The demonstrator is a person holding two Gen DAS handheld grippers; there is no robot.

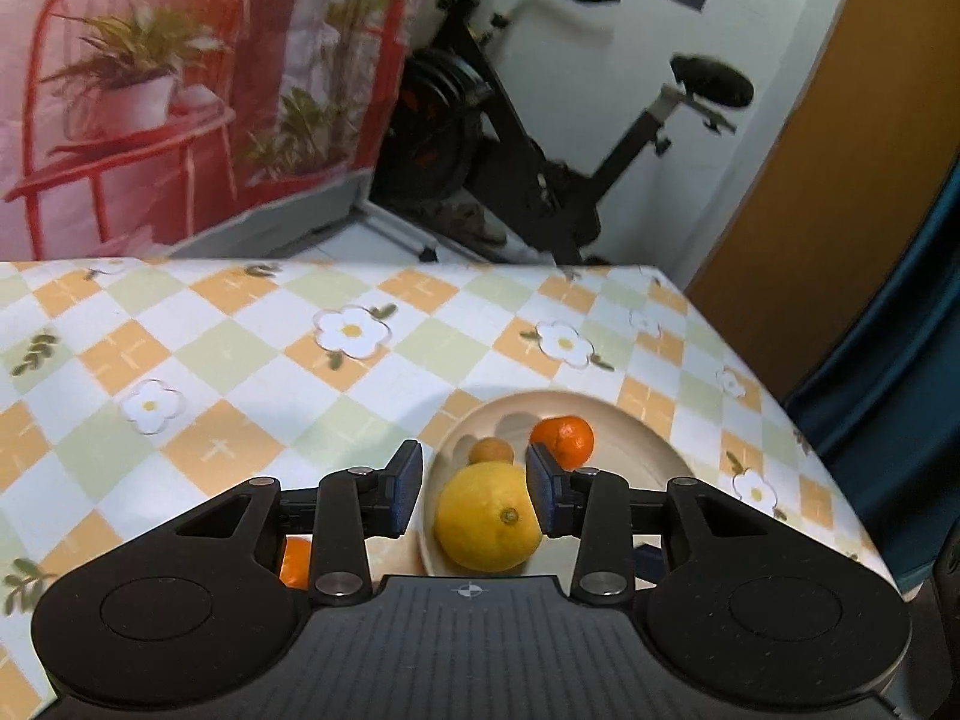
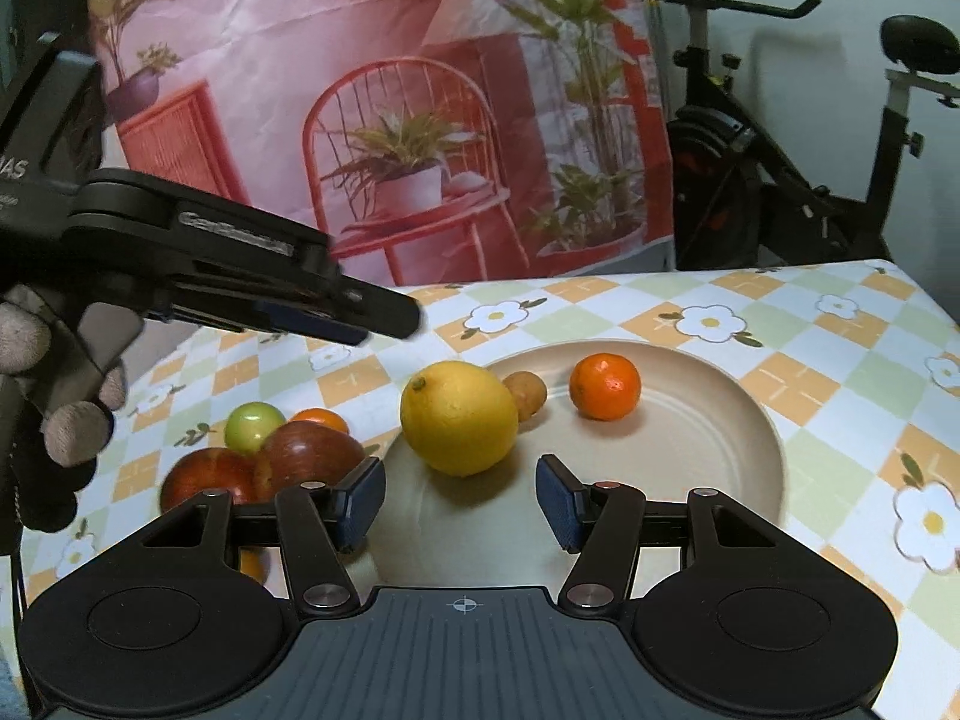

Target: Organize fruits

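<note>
On your one beige plate (image 2: 744,420) sit one lemon (image 2: 459,417), one tangerine (image 2: 605,387) and one small brown fruit (image 2: 527,395), two red apples (image 2: 306,457), one green fruit (image 2: 253,425) and one orange (image 2: 321,418) lie beside it, and your left gripper (image 1: 474,489) and right gripper (image 2: 461,501) both stand partly open, holding nothing.

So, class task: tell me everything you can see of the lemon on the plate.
The lemon is large, bright yellow, with dimpled matte skin and a small greenish stem nub at its upper left in the right wrist view. It lies whole on its side at the left edge of the beige plate, with a small brownish fruit right behind it. Nothing grips it.
</note>
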